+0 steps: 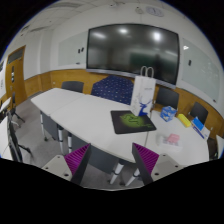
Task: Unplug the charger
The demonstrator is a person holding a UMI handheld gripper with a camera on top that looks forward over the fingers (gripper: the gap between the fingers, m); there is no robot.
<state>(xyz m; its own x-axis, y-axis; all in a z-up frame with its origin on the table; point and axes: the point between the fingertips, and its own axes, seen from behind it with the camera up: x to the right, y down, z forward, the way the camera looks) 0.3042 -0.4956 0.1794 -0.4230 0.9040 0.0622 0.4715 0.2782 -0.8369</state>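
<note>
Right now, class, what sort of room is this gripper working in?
Probably a meeting room or classroom: a long white table ringed by chairs, with a large wall screen behind. The gripper is open, holding nothing.

Long white table (75, 108), stretching away beyond the tongs. Resting on it: a dark mat (132, 122) with a green mark, a white paper bag (144, 92) standing upright behind the mat, small colourful items (185, 121) farther along.
</note>
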